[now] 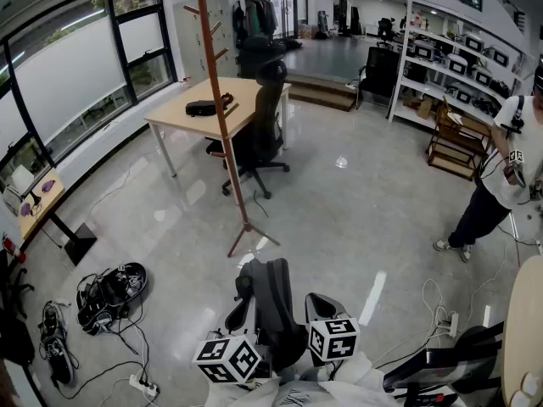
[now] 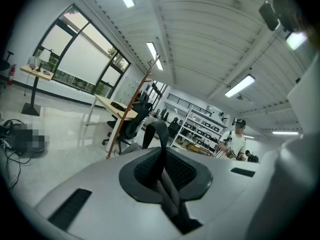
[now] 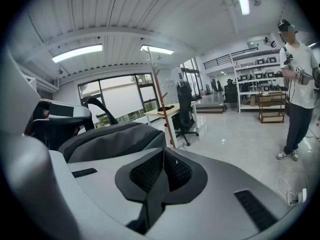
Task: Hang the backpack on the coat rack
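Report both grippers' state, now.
Left gripper: shut on a backpack strap.
Right gripper: shut on another dark strap, with the backpack beside it.

Coat rack (image 1: 222,113) top cropped, backpack (image 1: 273,303) lower end hidden

1. The left gripper (image 2: 162,171) and the right gripper (image 3: 161,171) have smooth light-grey shells with dark rectangular slots.
2. Their pads (image 2: 142,168) are black and mesh-textured.
3. The left cube (image 1: 227,359) and the right cube (image 1: 333,339) carry black-and-white square markers.
4. The person's clothing (image 1: 339,393) is whitish.
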Tool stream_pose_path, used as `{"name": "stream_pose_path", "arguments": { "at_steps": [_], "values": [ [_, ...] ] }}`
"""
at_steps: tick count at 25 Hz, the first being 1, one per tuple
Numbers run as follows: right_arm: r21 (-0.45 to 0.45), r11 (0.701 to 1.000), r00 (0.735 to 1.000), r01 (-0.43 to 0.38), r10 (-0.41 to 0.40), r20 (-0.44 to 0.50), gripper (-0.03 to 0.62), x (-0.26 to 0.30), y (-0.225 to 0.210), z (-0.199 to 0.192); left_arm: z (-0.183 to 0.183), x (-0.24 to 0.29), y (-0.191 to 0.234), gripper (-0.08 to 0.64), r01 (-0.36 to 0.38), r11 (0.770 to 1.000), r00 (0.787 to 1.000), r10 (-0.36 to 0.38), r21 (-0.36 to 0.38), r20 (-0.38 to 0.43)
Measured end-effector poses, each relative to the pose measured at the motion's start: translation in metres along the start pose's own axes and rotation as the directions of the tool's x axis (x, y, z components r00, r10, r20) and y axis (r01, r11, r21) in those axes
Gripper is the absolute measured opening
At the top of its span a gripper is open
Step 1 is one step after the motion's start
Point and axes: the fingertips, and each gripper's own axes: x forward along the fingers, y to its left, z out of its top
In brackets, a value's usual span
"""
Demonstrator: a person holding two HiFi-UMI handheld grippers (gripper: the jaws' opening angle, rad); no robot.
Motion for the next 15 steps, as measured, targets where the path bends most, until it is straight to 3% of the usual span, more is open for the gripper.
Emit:
{"name": "stream_pose_path", "arguments": {
  "at_steps": [15],
  "values": [
    [0.023, 0.999, 0.999, 0.028, -0.029, 0.025, 0.014, 0.036, -0.02, 0.022, 0.008, 0.05, 0.007, 0.015, 0.027, 1.0, 0.999, -0.027, 0.003, -0.03]
  ]
}}
